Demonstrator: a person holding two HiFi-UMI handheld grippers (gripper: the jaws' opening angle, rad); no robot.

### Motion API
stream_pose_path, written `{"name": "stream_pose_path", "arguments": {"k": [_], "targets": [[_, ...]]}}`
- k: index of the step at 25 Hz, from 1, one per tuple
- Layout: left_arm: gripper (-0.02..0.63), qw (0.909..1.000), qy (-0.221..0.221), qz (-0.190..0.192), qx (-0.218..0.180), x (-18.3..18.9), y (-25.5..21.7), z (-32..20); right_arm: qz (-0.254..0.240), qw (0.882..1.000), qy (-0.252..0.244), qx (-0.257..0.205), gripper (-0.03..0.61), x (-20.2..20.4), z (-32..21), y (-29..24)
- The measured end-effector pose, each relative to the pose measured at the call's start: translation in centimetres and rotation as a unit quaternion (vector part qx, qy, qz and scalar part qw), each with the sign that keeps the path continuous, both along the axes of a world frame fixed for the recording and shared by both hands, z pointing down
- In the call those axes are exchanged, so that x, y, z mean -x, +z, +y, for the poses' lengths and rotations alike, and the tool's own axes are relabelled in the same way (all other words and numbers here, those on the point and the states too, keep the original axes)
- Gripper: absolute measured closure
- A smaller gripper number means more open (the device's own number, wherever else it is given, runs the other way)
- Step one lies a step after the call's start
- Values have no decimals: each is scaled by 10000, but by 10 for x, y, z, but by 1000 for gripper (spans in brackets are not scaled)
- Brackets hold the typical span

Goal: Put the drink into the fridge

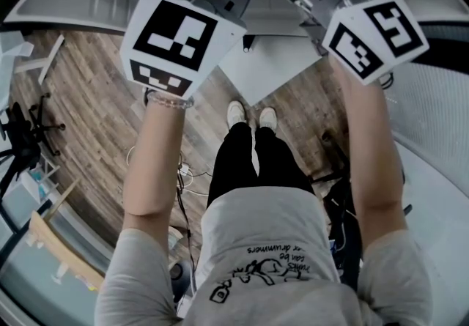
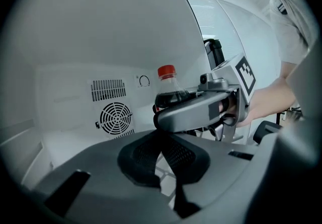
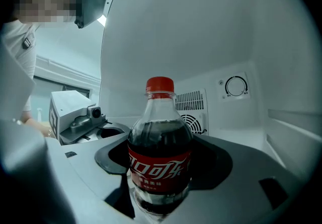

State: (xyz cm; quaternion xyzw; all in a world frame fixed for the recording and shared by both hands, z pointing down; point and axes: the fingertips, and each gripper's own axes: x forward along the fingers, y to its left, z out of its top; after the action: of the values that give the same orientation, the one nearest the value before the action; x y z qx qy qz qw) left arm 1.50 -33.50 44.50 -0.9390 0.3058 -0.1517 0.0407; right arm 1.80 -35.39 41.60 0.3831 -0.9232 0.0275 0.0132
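A cola bottle (image 3: 161, 152) with a red cap and red label stands upright between the jaws of my right gripper (image 3: 162, 175), which is shut on its lower body. It is inside the white fridge, in front of the back wall's fan vent (image 3: 195, 120) and dial (image 3: 236, 87). In the left gripper view the same bottle (image 2: 168, 86) shows behind the right gripper's finger (image 2: 193, 112). My left gripper (image 2: 161, 153) sits just left of it, pads together with nothing between them. In the head view only the marker cubes (image 1: 176, 42) (image 1: 375, 35) show.
The fridge's white walls curve close around both grippers, with a ledge on the right side wall (image 3: 294, 117). Behind me lie a wooden floor (image 1: 88, 105), an office chair (image 1: 26, 134) at the left and loose cables (image 1: 187, 178) by my feet.
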Motion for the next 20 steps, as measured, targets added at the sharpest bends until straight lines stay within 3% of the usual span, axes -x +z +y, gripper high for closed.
{"name": "stream_pose_path", "arguments": {"k": [20], "targets": [[612,9990,-54,-446,-75,1,6,-19,29,9999,129,-21,256,1,-19,2]]}}
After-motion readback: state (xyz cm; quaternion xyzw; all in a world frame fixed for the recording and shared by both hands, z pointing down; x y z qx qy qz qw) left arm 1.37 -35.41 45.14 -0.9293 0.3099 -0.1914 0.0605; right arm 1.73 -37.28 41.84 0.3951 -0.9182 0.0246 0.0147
